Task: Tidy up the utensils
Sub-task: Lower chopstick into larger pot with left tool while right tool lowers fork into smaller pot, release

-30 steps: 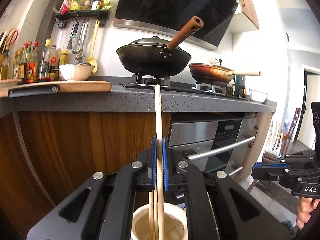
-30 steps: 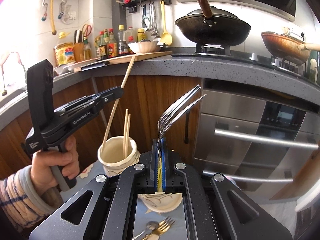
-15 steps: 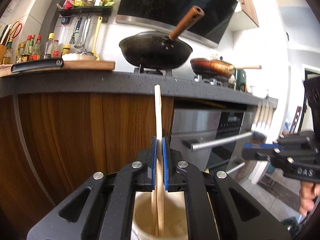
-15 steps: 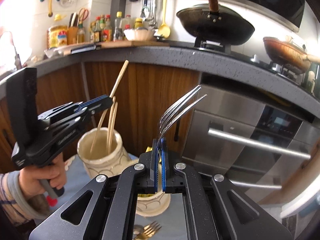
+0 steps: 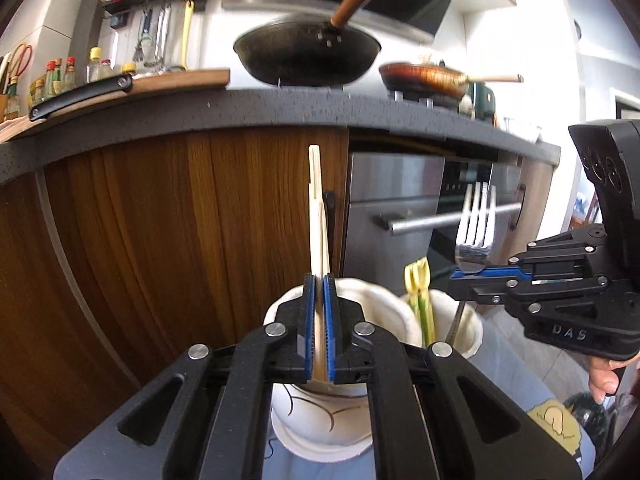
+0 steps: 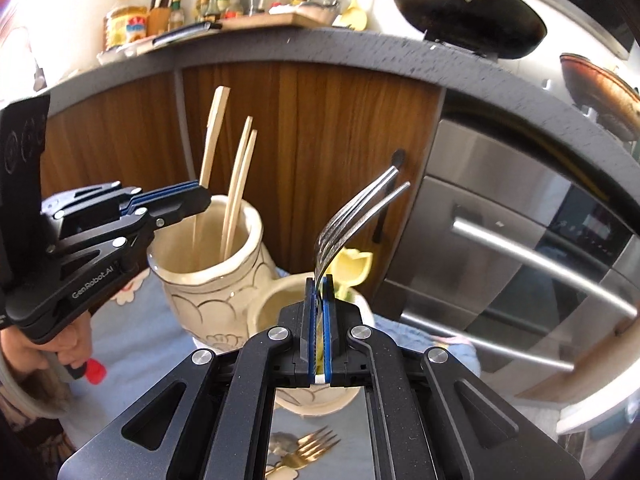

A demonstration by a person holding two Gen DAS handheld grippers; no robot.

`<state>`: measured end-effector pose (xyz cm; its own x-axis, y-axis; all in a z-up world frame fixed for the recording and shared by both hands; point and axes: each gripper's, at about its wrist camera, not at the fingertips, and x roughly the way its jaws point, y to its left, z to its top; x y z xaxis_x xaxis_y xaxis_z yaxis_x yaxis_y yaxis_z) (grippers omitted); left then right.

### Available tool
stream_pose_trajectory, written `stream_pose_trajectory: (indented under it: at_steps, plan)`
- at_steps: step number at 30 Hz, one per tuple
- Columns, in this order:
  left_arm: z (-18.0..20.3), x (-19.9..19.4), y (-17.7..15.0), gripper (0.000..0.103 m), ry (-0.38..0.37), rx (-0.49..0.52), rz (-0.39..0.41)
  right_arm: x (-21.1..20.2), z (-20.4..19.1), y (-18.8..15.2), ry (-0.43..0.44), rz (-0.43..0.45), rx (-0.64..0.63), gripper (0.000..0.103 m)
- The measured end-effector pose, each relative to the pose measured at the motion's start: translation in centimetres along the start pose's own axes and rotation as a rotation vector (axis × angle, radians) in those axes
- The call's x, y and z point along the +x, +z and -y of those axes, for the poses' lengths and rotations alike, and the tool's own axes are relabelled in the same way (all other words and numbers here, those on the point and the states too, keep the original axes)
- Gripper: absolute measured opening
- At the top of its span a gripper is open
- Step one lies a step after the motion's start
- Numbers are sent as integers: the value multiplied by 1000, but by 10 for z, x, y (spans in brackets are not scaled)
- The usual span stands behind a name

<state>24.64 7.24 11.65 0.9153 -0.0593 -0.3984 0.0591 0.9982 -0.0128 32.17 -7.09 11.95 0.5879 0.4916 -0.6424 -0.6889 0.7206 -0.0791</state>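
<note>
In front of the wooden cabinet [image 6: 312, 128], on a pale blue cloth [image 6: 160, 344], stand two cream ceramic holders. The tall holder [image 6: 208, 264] serves as landmark; the short holder [image 6: 288, 308] sits just beside it, on the side toward the steel oven [image 6: 520, 248].

Left gripper [image 5: 319, 332]: jaws together, clamped on a single wooden chopstick [image 5: 315, 216]. Chopstick stands near upright, upper end well above the tall holder's rim, lower end inside the mouth of the tall holder [image 5: 344, 360]. In the right wrist view the left gripper [image 6: 196, 196] reaches in over the rim from the side away from the short holder. Two loose chopsticks [image 6: 240, 184] already lean inside the tall holder, tilted toward the oven side.

Right gripper [image 6: 319, 328]: jaws together, clamped on the neck of a silver fork [image 6: 352, 216], tines up and curving away toward the oven. In the left wrist view the right gripper [image 5: 464, 274] holds that fork [image 5: 474, 224] over the short holder [image 5: 444, 320], handle reaching down into it. A yellow-headed utensil [image 5: 418, 280] stands in the short holder; what kind it is, unclear.

Nearer the camera than the tall holder, gold forks [image 6: 304, 448] lie on a mirrored tray [image 6: 288, 416], partly hidden by the right gripper body.

A hand [image 6: 68, 344] grips the left gripper's handle.
</note>
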Motion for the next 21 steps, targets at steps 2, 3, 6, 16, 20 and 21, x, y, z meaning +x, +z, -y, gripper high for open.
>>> stream_pose_trajectory:
  at_steps: [2,3,6,16,20,21]
  plan:
    - [0,3,1,4,0,4,-27,7,-2,0,8,-16,-3,4]
    - [-1,7,1,4,1,5,-48,8,-3,0,8,-20,-5,4]
    - [-1,13,2,4,1,6,-86,15,-4,1,14,-36,-6,4]
    - [-4,20,1,4,14,2,-113,27,-3,0,19,-16,35,4]
    - [-1,17,4,5,16,16,-96,26,1,2,10,22,55,4]
    - [0,16,4,5,18,19,-92,25,2,2,13,27,62,4]
